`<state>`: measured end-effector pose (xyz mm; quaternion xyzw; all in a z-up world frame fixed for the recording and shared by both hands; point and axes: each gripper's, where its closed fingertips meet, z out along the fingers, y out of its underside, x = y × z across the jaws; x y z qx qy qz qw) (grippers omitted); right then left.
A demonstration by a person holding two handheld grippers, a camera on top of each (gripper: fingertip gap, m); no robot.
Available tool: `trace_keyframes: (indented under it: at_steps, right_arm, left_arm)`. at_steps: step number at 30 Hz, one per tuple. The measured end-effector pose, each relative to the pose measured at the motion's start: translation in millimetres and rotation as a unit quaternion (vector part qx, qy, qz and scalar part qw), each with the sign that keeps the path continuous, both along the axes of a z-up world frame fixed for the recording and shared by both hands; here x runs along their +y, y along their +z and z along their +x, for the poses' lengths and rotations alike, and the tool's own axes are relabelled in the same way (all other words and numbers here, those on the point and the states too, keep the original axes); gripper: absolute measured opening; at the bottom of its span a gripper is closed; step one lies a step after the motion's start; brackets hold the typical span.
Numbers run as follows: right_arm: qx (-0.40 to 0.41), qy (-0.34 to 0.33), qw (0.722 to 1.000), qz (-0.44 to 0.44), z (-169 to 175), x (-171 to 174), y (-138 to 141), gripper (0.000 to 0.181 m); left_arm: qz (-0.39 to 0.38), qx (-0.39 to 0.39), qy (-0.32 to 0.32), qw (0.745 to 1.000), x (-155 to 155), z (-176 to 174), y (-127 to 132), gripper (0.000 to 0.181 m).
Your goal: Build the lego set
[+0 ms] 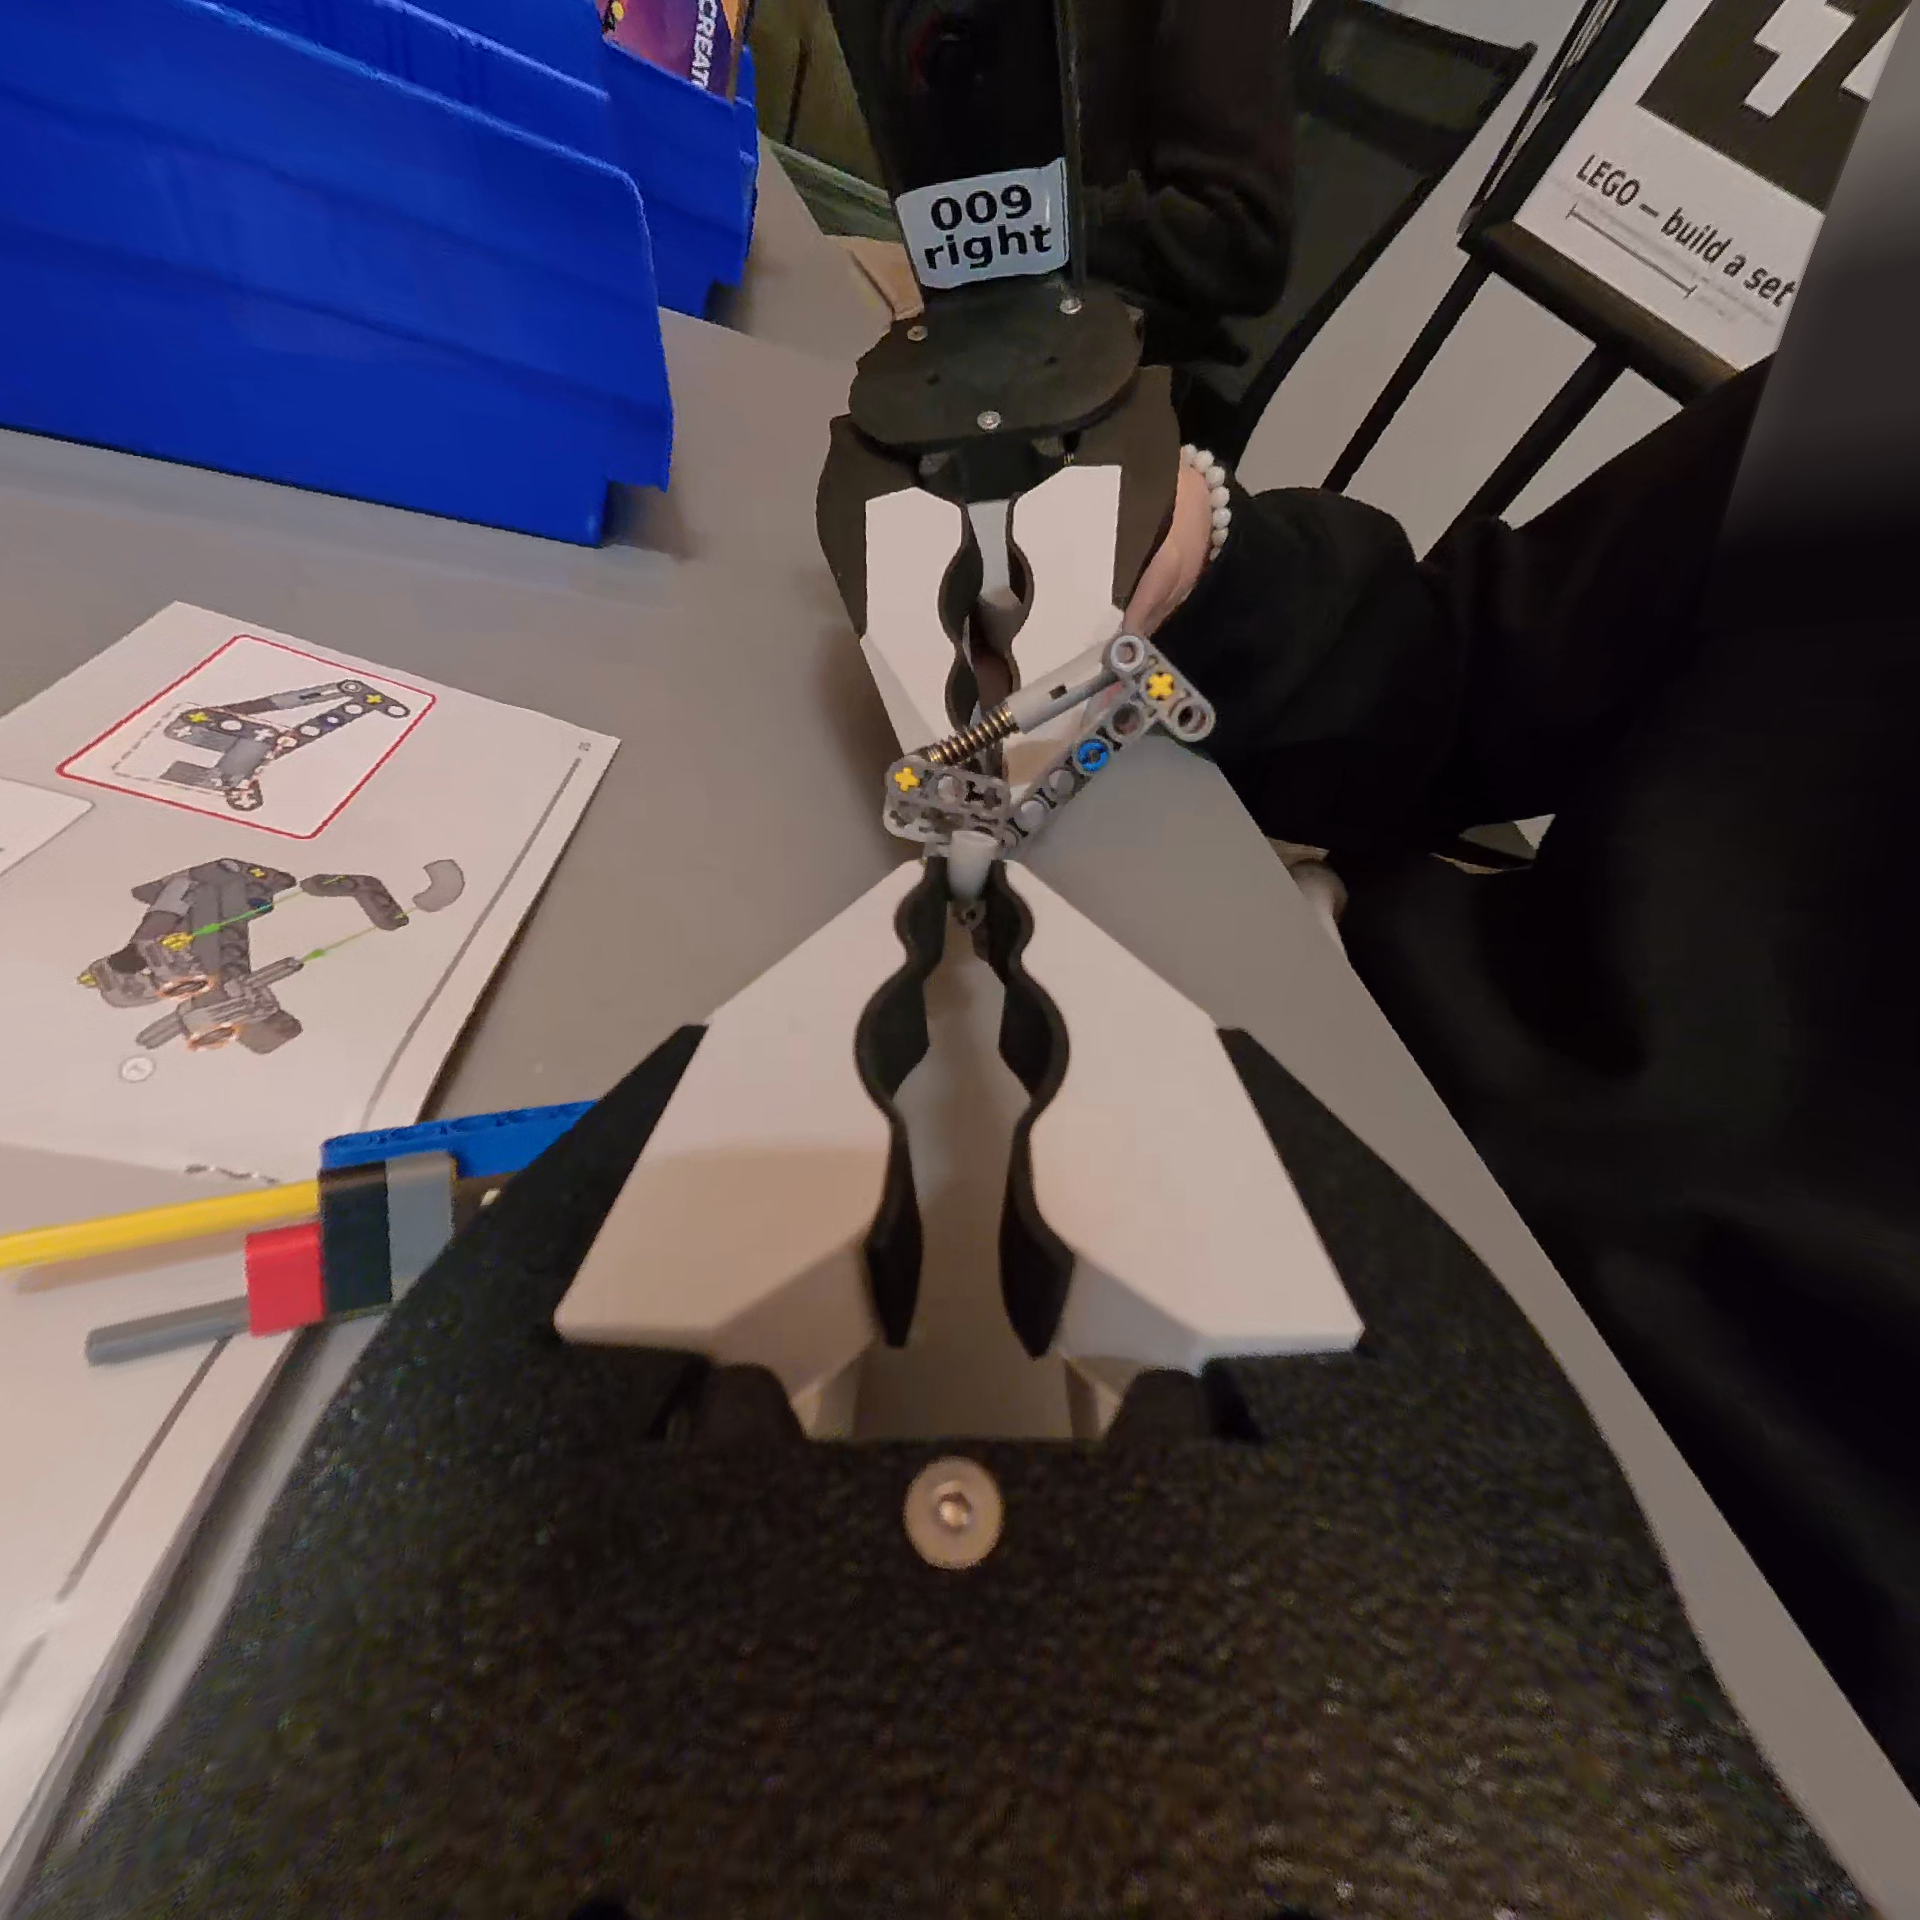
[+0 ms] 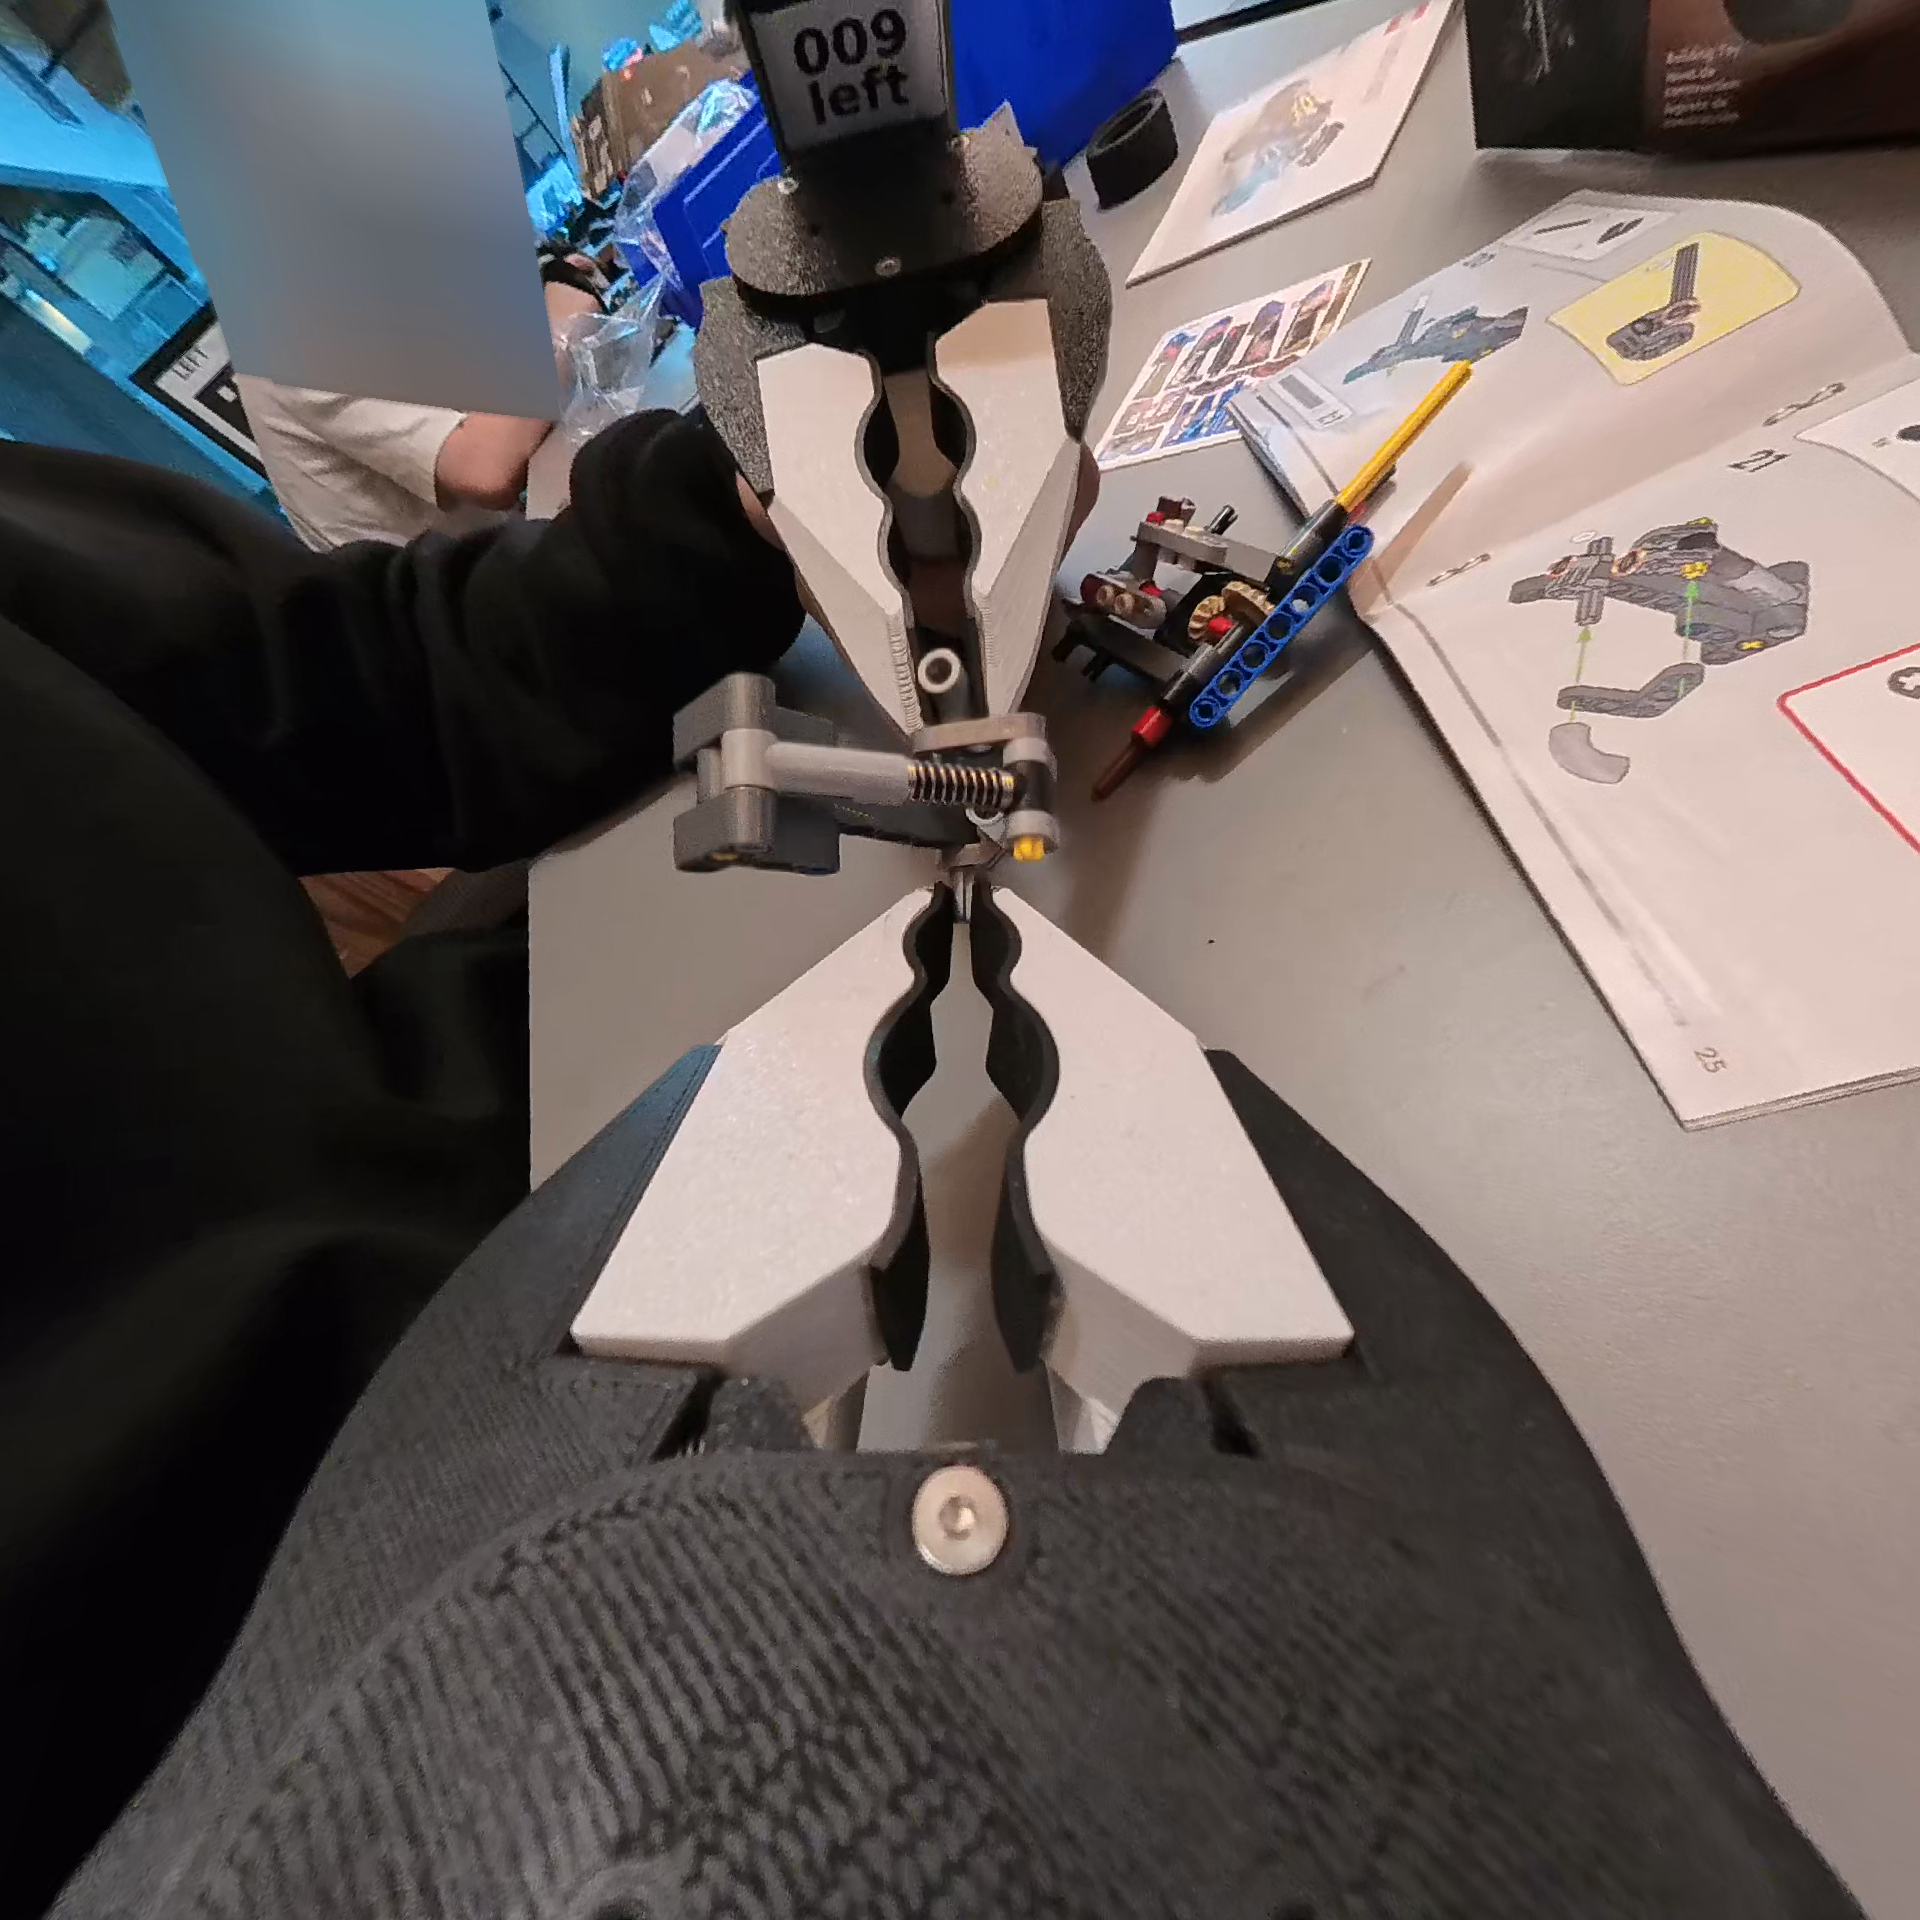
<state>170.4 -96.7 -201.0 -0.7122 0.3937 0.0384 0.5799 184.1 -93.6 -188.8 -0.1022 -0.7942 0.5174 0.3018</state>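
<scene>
While the two tools meet nose to nose over the grey tabletop [image 1: 644,665], the left wrist view shows the left gripper [image 1: 966,883] pinched almost closed on a small light-grey tapered peg [image 1: 968,862], its tip aimed at twelve o'clock. That peg sits right against the small grey beam-and-spring lego assembly [image 1: 1049,748], which hangs in the air where the tips meet. The right gripper [image 1: 987,717] comes in from twelve o'clock, jaws narrowed; it appears to clamp the assembly, though the contact is partly hidden. My read: one tool steadies, the other feeds the peg into a hole. At nine o'clock lies the open white instruction booklet [image 1: 343,821], kept in sight for reference. At eight o'clock, a yellow rod with red, black and grey blocks [image 1: 312,1236] waits.

Over to the right wrist view: the right gripper [image 2: 966,899] is closed to a sliver on the assembly's [image 2: 862,779] lower edge, holding it with the coil spring lying sideways. The left gripper [image 2: 951,686] reaches in from twelve o'clock, the peg's [image 2: 938,670] round end visible between its pads. At two o'clock the partly built blue-and-black chassis [image 2: 1216,613] rests on the table, parked clear of the work, booklet pages [image 2: 1683,790] beyond at three o'clock.
</scene>
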Motion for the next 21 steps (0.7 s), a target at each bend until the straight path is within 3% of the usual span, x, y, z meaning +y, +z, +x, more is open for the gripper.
trace_keyframes:
  at_steps: [21]
  right_arm:
    - [-0.007,-0.027,1.000,0.013,5.6,-7.1,4.5,0.001]
  left_arm:
    - [0.003,-0.001,0.009,1.000,-3.0,1.0,-1.2,0.006]
